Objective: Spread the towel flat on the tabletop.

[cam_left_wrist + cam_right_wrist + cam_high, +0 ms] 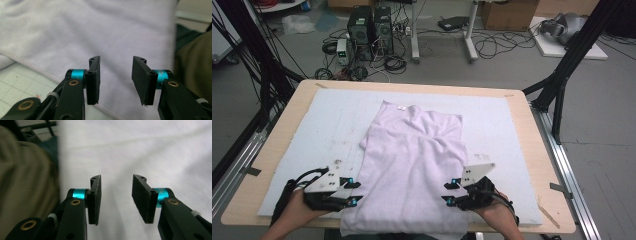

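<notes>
So the setup here is a pale lilac garment (414,165) (looks like a soft knit top or towel-ish thing, hard to say which) spread on the grey foam mat (307,130) that covers the wooden table (542,150). Its near hem hangs over the table's front edge toward the person, and the far end with the little white label (401,107) points away.

The left gripper (355,192) sits at the cloth's left edge near the bottom corner, and the right gripper (448,192) is at the right edge, mirror image. Both claws are released: in each gripper view the two black pads stand apart with nothing pinched between them, just fabric lying beyond the gap.

The step looks like getting a hold on the two near corners to start a fold. To do it well, each gripper should come in low and sideways so one pad slides under the edge and the other stays on top. Bite the seam (27,63), not the loose middle, since the knit will stretch and slip. Both sides should clamp at matching spots along the hem, otherwise the fold goes crooked. Then lift together, evenly, so the wrinkles (437,135) near the far end don't get dragged worse.
</notes>
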Demonstrator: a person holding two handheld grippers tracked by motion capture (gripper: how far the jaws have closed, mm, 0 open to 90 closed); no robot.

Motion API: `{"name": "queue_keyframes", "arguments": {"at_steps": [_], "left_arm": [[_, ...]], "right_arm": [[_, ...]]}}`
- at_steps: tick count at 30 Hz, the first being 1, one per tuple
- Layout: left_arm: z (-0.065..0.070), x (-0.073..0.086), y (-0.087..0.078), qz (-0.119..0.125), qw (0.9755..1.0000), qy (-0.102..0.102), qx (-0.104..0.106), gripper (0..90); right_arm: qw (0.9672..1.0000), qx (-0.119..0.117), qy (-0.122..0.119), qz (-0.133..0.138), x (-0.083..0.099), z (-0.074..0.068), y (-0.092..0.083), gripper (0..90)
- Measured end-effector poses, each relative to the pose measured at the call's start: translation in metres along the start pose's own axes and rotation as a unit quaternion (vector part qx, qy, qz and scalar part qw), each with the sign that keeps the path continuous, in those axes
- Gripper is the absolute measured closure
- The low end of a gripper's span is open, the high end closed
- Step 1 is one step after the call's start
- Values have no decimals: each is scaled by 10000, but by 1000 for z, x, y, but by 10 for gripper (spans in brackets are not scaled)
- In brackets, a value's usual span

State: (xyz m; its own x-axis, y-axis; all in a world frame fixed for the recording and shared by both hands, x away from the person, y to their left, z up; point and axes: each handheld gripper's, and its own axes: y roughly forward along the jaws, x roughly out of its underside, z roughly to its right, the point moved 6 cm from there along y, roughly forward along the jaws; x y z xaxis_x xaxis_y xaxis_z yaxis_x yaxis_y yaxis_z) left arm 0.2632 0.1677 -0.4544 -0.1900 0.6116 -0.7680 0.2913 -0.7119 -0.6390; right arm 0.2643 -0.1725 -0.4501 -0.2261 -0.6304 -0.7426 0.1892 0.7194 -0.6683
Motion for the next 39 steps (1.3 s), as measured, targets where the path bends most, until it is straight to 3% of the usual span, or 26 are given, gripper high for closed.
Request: {"name": "queue_keyframes", "arguments": {"at_steps": [4,6,7,9,12,17,20,21,23,25,28,32,33,34,35,36,37,39], "left_arm": [[-20,11,29,-432,9989,-162,56,610],[-22,11,30,-293,9992,-230,159,706],[-21,11,30,-302,9991,-230,193,805],[-18,10,29,-365,9991,-171,157,871],[-12,11,22,-398,9990,-84,164,882],[12,14,-1,-275,9993,53,249,883],[35,11,-19,29,9989,212,410,872],[38,9,-21,72,9988,219,435,825],[35,6,-22,93,9992,233,315,695],[24,4,-17,24,9996,235,151,665],[0,0,0,-47,10000,18,-76,644],[-20,8,23,-410,9989,-218,-40,640],[-20,10,27,-482,9985,-255,0,702],[-19,11,28,-372,9990,-258,32,746],[-18,12,27,-370,9988,-286,110,836],[-16,12,26,-404,9989,-220,75,868],[-14,12,25,-452,9988,-153,62,877],[-9,15,20,-470,9987,-119,122,883]], "right_arm": [[9991,151,153,-353,12,23,20,598],[9983,200,128,-531,17,27,27,662],[9989,200,123,-404,17,27,28,727],[9993,93,158,-322,17,27,29,869],[9996,-19,90,-285,18,25,28,882],[9999,-147,45,-67,14,6,13,883],[9979,-630,-68,163,10,-23,-1,878],[9965,-772,-152,271,8,-35,-7,866],[9967,-679,-244,359,4,-40,-14,790],[9985,-381,-215,333,1,-31,-19,711],[10000,51,-35,47,3,-3,-9,611],[9993,48,125,-339,16,17,16,583],[9988,90,110,-472,19,19,22,598],[9985,102,120,-521,21,19,25,621],[9991,129,124,-395,20,19,25,675],[9990,165,132,-394,21,19,25,734],[9992,56,149,-364,21,17,25,824],[9994,28,6,-345,21,13,25,874]]}}
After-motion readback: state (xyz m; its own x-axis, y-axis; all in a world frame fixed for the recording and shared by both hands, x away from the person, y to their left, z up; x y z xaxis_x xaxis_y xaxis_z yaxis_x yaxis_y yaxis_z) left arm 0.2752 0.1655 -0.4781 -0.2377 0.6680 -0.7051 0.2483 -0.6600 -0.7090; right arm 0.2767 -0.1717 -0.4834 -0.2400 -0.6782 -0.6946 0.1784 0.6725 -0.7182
